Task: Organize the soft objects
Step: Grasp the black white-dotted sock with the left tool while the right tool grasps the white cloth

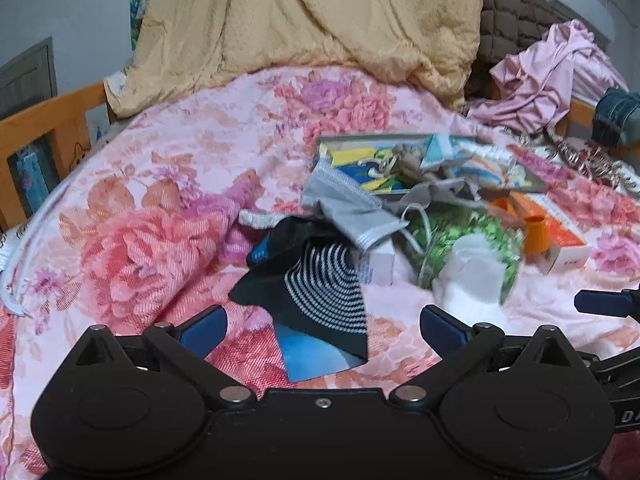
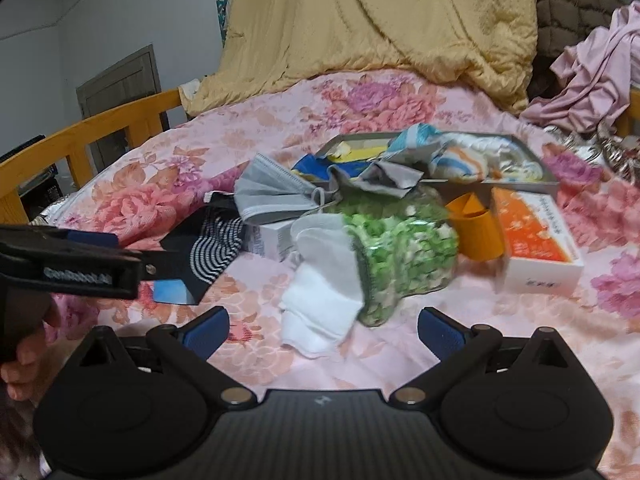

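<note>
- The left gripper [image 1: 323,330] has its jaws wide apart, gripping nothing; a striped sock [image 1: 326,292] lies between the blue pads at lower centre, on the floral bedspread [image 1: 140,208].
- The right gripper [image 2: 323,330] also has its jaws apart; a white sock [image 2: 320,300] lies just above them, touching a green patterned bag [image 2: 404,256].
- A grey face mask [image 2: 268,194] sits at mid-frame, left of the shallow tray [image 2: 536,160].
- An orange box [image 2: 532,240] lies at right.
- A yellow quilt [image 2: 380,20] fills the top.
</note>
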A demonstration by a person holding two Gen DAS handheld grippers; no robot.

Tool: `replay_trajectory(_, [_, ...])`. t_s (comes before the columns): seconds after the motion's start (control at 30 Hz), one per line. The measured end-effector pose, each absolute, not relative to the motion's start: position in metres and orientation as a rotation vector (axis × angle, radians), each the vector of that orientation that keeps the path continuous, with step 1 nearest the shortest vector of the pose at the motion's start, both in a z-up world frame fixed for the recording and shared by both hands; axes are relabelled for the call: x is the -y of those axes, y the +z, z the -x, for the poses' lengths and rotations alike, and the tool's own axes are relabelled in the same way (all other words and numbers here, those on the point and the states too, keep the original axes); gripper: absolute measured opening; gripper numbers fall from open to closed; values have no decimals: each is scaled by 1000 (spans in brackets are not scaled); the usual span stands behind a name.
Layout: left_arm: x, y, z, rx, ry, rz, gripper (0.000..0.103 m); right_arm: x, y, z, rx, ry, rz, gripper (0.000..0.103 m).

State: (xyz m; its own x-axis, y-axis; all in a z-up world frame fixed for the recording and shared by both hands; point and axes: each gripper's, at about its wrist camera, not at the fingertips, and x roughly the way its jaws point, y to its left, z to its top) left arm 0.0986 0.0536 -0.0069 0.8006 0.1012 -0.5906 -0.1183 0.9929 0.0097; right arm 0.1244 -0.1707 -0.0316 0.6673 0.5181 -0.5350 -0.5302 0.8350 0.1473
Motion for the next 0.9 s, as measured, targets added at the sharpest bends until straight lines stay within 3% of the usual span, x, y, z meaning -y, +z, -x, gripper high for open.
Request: replay_trajectory(0.9, [-67, -45, -158, -699, 153, 2, 98, 147, -65, -155, -673, 626, -69, 94])
